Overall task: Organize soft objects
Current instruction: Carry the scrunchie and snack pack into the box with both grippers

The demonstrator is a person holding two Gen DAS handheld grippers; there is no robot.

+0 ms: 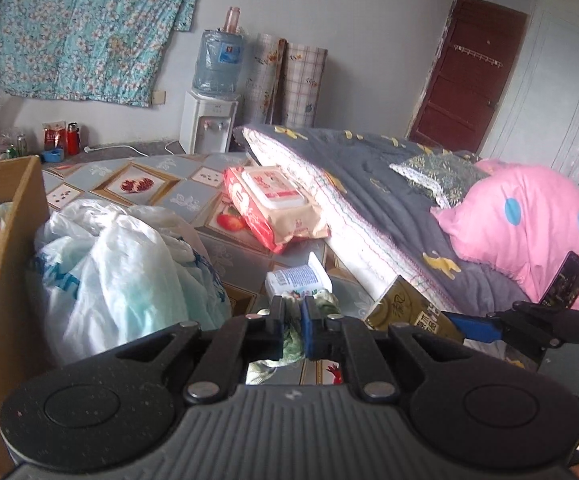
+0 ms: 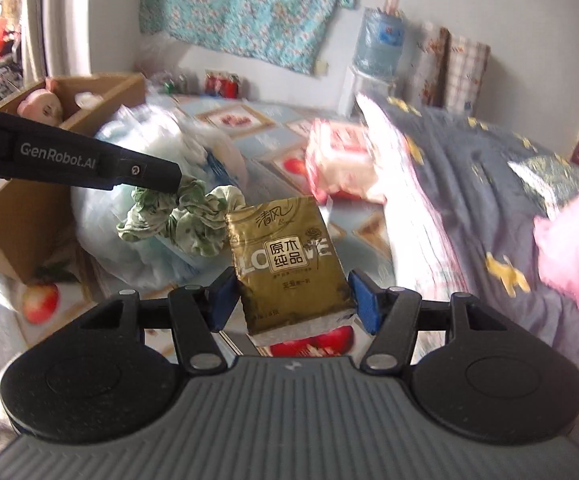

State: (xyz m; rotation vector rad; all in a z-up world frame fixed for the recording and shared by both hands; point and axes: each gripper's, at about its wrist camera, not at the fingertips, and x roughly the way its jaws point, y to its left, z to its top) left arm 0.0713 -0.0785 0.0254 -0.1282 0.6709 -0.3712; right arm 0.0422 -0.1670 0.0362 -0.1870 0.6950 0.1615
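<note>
- Gold tissue pack [image 2: 289,264] sits upright between the right gripper's [image 2: 293,300] blue pads [image 2: 363,304], jaws spread to the pack's width; the left pad touches its edge, while on the right a sliver of gap shows, so a firm grip cannot be confirmed.
- Left gripper [image 1: 292,326] is nearly closed, its jaws pinching a green floral cloth [image 1: 293,342]; from the right wrist view the same cloth [image 2: 181,222] hangs bunched from the left gripper's tip [image 2: 165,180], just left of the pack.
- Behind the cloth lies a heap of white plastic bags [image 1: 117,276], with a cardboard box [image 1: 13,240] to their left.
- Beyond the pack [image 1: 405,312], a small white tissue packet [image 1: 297,278] and a red wet-wipes pack [image 1: 277,204] rest on the patterned mat [image 1: 145,184].
- Right of the pack, a grey quilt [image 1: 373,184] is folded, with a pink pillow [image 1: 529,224] on it and a phone [image 1: 565,280] leaning against the pillow.
</note>
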